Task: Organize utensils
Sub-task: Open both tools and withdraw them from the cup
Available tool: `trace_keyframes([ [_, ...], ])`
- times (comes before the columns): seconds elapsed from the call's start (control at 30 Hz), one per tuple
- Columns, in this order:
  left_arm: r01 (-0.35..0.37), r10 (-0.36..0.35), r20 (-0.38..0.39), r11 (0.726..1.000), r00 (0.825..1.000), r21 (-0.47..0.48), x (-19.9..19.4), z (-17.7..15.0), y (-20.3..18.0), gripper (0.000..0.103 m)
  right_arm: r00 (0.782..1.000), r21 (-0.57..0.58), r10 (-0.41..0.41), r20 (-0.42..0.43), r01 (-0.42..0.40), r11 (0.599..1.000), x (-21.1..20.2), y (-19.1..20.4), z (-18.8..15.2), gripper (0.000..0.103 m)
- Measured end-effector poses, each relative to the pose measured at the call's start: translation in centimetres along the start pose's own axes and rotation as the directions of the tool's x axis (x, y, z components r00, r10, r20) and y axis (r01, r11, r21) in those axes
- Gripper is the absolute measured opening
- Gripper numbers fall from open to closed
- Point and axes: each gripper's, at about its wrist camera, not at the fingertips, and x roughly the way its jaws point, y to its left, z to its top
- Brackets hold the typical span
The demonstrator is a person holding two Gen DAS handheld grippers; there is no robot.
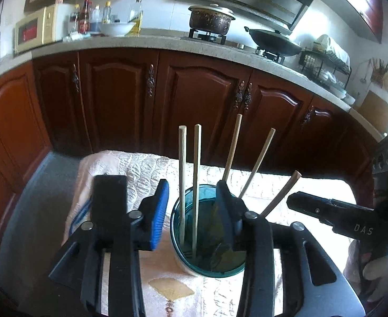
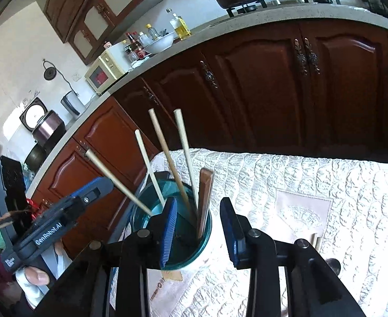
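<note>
Five wooden chopsticks (image 1: pixel 182 174) stand in the teal glass cup (image 1: pixel 179 240).
Both my hand-held grippers, left (image 1: pixel 194 211) and right (image 2: pixel 197 227), gape open, gripping nothing.

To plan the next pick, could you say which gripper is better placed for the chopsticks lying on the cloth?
Probably right: the right gripper is open, with the loose chopsticks lying just beside its finger.
</note>
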Motion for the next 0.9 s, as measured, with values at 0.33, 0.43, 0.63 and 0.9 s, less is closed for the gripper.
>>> trace_keyframes([
  [0.33, -0.058, 0.057, 0.037, 0.998, 0.998, 0.032, -2.3, -1.1, -0.6, 0.040, 0.998, -0.056, -0.057, 0.025, 0.058, 0.997, -2.0, 1.4, -1.8, 0.034],
  [0.43, -0.075, 0.073, 0.049, 0.996, 0.996, 0.038, -3.0, -1.8, -1.0, 0.040, 0.996, -0.078, -0.083, 0.035, 0.085, 0.993, -2.6, 1.9, -2.2, 0.038],
  [0.63, -0.087, 0.084, 0.059, 0.995, 0.995, 0.047, -3.9, -3.2, -1.9, 0.040, 0.989, -0.086, -0.133, 0.069, 0.139, 0.986, -4.0, 2.5, -3.4, 0.039],
  [0.9, -0.093, 0.088, 0.064, 0.993, 0.994, 0.069, -4.8, -4.6, -3.2, 0.040, 0.981, -0.111, -0.172, 0.088, 0.181, 0.977, -5.2, 3.3, -4.5, 0.040],
])
